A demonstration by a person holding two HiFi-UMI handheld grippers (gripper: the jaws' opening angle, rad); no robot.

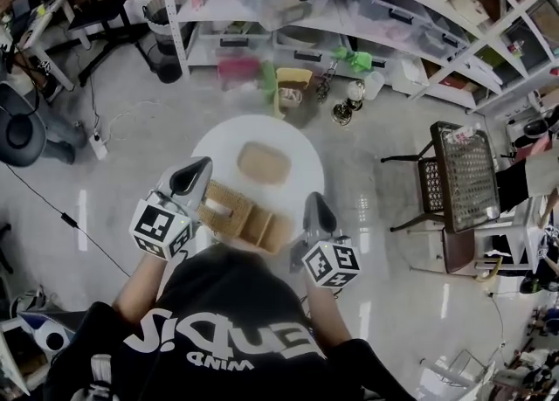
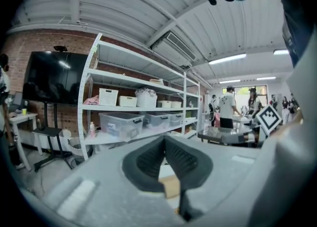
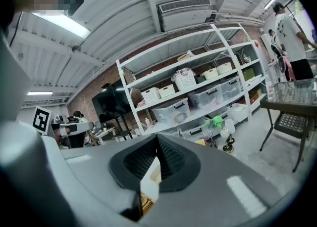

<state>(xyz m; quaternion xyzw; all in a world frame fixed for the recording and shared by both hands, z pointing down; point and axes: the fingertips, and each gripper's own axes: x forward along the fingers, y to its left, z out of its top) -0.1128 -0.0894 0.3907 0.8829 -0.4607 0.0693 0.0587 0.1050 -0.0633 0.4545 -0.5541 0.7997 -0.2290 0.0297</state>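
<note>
Head view shows the wicker box [image 1: 242,218] lying at the near edge of the round white table [image 1: 306,159], between the two tongs. Its long axis runs across the person's front, slanting from far-left to near-right. The left gripper [image 1: 197,170] stands just beside the box's left end and looks slightly the nearer. The right gripper [image 1: 316,204] stands just off the box's right end. Left gripper view shows its jaws pressed together at the tips with nothing pinched, and right gripper view shows the same, with a sliver of woven surface low in the gap behind them. Beyond the box, toward the table's middle, lies an oval woven tray [image 1: 264,163], apart from both tongs. Nothing stands between either gripper and the box. A shelving rack [image 1: 288,6] with plastic bins and a mesh-topped stand [image 1: 467,176] are well apart.
</note>
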